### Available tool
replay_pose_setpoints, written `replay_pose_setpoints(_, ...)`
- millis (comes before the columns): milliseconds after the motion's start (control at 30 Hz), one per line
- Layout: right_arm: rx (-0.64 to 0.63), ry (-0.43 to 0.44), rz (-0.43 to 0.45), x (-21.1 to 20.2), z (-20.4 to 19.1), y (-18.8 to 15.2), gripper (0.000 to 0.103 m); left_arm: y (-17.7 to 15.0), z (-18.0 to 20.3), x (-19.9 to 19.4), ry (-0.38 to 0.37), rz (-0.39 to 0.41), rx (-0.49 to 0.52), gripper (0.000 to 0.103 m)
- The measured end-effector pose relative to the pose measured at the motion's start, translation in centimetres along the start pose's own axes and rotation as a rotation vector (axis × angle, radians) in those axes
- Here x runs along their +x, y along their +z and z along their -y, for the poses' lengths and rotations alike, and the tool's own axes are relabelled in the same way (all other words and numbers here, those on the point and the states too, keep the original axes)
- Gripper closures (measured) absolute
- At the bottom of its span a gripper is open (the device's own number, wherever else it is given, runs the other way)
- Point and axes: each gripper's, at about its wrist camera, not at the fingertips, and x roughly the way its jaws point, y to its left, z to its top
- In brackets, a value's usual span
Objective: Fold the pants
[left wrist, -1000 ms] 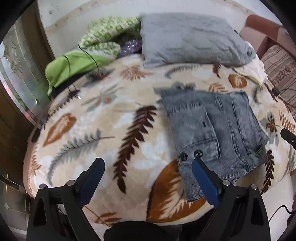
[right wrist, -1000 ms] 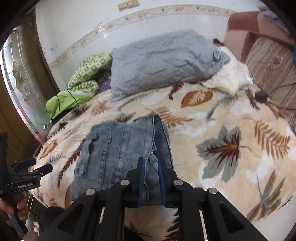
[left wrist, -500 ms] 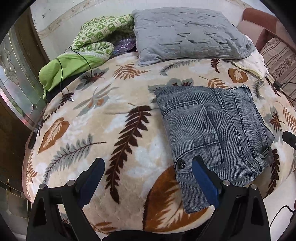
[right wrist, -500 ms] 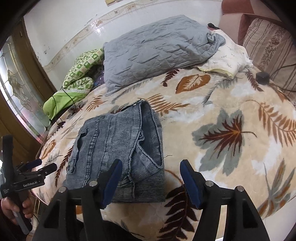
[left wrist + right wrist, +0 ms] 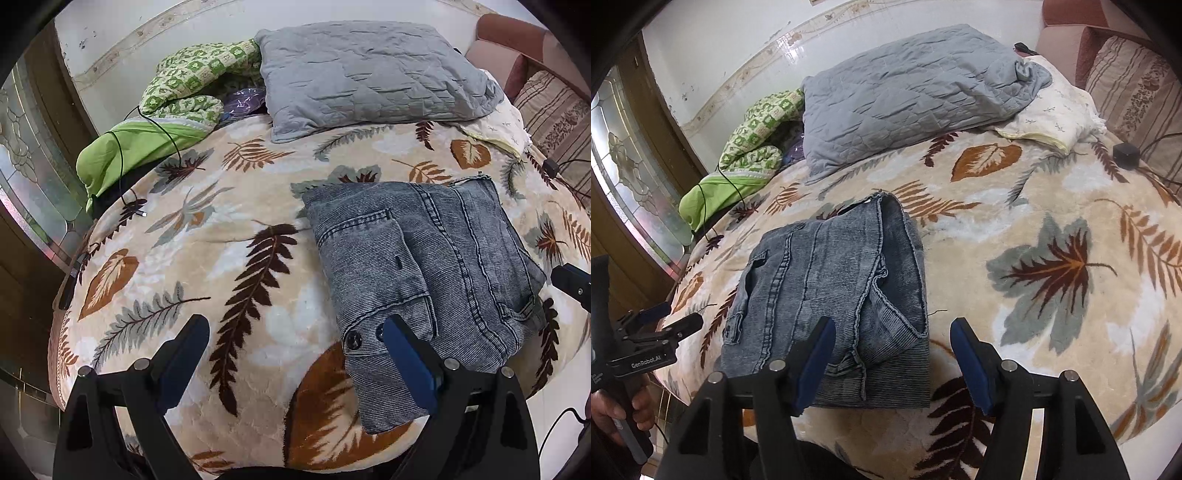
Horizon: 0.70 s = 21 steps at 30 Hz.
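Blue-padded and spread wide, the right gripper (image 5: 892,363) is hovering over the near edge of the pants (image 5: 831,295), its jaws having just been opening and now gripping nothing; its left pad is hanging above the denim and its right pad above the blanket (image 5: 1052,229) just past the pants' right edge. Grey denim, folded into a compact rectangle, is lying flat on the leaf-patterned blanket at the near side of the bed, with the flap pocket and its buttons toward the left. At the left edge of the right wrist view, a hand (image 5: 617,410) is holding the left gripper (image 5: 291,354), which is likewise standing wide open and empty, its right pad just over the buttoned corner of the pants and its left pad over bare blanket. Beyond the pants, a grey pillow (image 5: 369,74) is resting at the head of the bed, with a green patterned quilt (image 5: 184,85) bunched to its left and a cream pillow (image 5: 1045,118) tucked under its right end. A black cable (image 5: 122,155) is trailing across the green cloth.
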Motion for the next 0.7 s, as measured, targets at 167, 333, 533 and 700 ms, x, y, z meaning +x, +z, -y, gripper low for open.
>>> replay_pose_setpoints(167, 0.007, -0.001, -0.003, 0.2, 0.2, 0.0, 0.035, 0.0, 0.2, 0.3, -0.004, -0.004, 0.004, 0.008)
replay_pose_setpoints(333, 0.009, -0.002, -0.01, 0.5, 0.3, -0.2, 0.035, 0.1, 0.4, 0.6, -0.008, -0.009, 0.007, 0.008)
replay_pose_setpoints(533, 0.007, -0.001, -0.023, 1.1, 0.2, -0.4, 0.035, 0.0, 0.6, 1.0, -0.01, -0.018, 0.004, 0.008)
replay_pose_setpoints(700, 0.015, 0.003, -0.028, 1.3, 0.3, -0.5, 0.035, -0.1, 0.6, 1.5, -0.042, -0.034, -0.001, 0.008)
